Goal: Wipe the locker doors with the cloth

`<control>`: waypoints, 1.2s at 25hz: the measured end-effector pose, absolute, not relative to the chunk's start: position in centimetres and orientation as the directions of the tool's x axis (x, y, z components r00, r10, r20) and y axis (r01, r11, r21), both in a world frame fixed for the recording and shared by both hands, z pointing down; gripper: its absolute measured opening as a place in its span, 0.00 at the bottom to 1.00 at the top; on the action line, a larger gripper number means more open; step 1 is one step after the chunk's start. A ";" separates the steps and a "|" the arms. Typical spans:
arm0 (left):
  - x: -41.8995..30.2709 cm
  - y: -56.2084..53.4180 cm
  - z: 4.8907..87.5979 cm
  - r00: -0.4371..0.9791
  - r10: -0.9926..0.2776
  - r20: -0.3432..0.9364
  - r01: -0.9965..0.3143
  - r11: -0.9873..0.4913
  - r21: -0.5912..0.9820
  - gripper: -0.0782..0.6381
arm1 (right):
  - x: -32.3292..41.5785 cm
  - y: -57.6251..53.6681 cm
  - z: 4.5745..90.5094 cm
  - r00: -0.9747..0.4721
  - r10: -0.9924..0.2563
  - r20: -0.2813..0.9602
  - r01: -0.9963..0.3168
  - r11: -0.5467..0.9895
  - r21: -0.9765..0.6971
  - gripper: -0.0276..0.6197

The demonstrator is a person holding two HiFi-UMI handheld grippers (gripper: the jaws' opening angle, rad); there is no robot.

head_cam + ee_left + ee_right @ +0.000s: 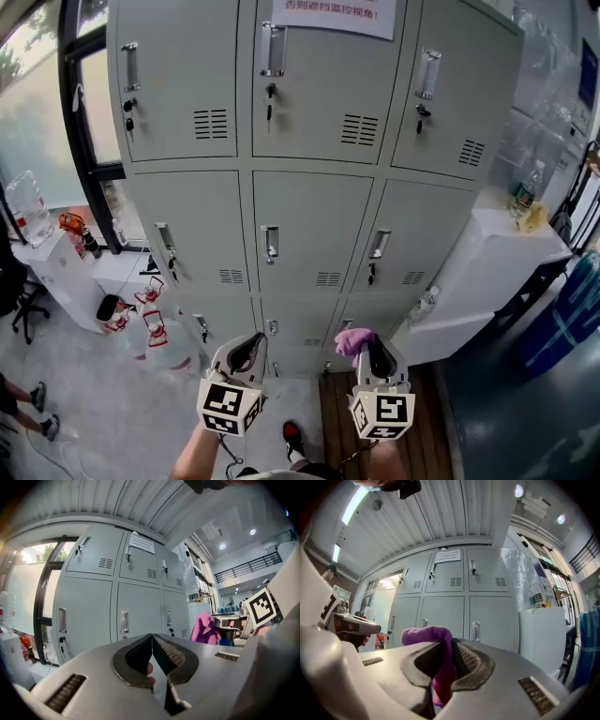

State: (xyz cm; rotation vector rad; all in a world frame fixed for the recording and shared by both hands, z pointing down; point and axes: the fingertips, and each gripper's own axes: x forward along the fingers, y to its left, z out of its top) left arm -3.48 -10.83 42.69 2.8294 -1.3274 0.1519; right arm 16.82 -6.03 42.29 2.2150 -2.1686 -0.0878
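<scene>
Locker doors (309, 202) of smooth, pale grey painted metal with a matt finish. Their handles (270, 242) are bright, glossy metal. A notice (335, 14) on one door is white paper. The cloth (426, 634) is purple, soft and fuzzy. The left gripper (152, 639) and right gripper (450, 643) have smooth, matt grey plastic shells, with dark, finely ribbed pads (168, 654). The floor (103, 403) is smooth and grey, with a strip of brown wooden planks (337, 422).

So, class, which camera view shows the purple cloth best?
The right gripper view: the purple cloth fills the centre, pinched between the fingers. The head view shows only a small bunch of it; the left gripper view shows it small, far off at right.
</scene>
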 end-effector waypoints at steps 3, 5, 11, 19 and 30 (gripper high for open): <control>-4.5 -8.8 43.0 0.636 -0.765 0.099 -0.767 -0.641 -0.028 0.14 | 15.7 -3.9 42.7 0.021 -1.000 -0.008 -0.998 -0.022 0.065 0.12; -5.2 -7.6 43.2 0.634 -0.766 0.102 -0.768 -0.640 -0.029 0.14 | 15.0 -2.7 42.9 0.022 -1.000 -0.004 -0.998 -0.022 0.066 0.12; -6.9 -5.7 43.3 0.626 -0.774 0.099 -0.775 -0.631 -0.032 0.14 | 13.3 -0.3 44.1 0.017 -1.000 0.012 -0.998 -0.016 0.061 0.12; -7.4 -5.5 43.4 0.629 -0.770 0.102 -0.772 -0.635 -0.030 0.14 | 12.7 0.3 44.4 0.027 -0.999 0.018 -0.997 -0.026 0.067 0.12; -7.1 -5.9 43.6 0.632 -0.768 0.105 -0.770 -0.638 -0.025 0.14 | 12.5 -0.3 44.7 0.020 -0.999 0.030 -0.997 -0.018 0.072 0.12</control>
